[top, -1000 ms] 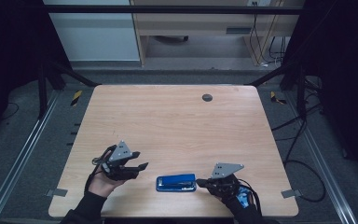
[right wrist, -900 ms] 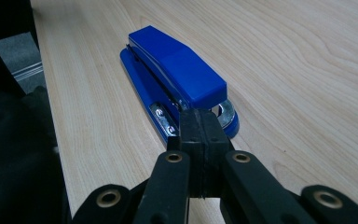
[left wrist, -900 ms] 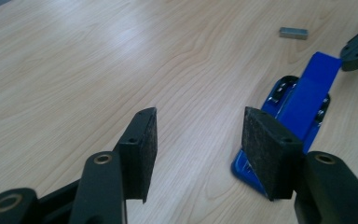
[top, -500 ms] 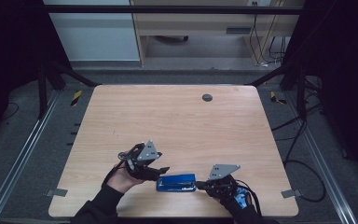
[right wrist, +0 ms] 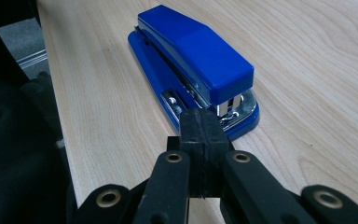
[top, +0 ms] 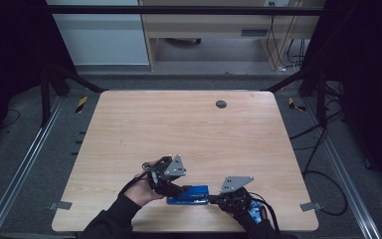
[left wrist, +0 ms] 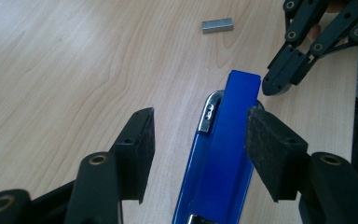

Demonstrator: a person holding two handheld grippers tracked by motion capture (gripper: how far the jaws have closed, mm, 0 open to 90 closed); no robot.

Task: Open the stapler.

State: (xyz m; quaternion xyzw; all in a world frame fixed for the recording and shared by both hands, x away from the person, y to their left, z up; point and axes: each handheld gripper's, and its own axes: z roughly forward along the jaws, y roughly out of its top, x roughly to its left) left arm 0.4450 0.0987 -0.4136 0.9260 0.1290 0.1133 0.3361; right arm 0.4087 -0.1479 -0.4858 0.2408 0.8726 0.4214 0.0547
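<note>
In the high view, the glossy blue plastic-and-metal stapler (top: 188,194) lies on the pale wooden table (top: 179,129), in the lower middle of the frame near the front edge. The left gripper (top: 175,189) comes from the lower left, held by a hand (top: 139,189) in a dark sleeve, and reaches the stapler's left end. The right gripper (top: 212,200) lies low at the stapler's right end.

In the left gripper view, the jaws stand apart on both sides of the stapler (left wrist: 223,154). A small grey metal staple block (left wrist: 217,25) lies in the upper middle, well apart.

In the right gripper view, the jaws are pressed together with nothing between them, their tips just at the stapler's (right wrist: 196,65) front end.
</note>
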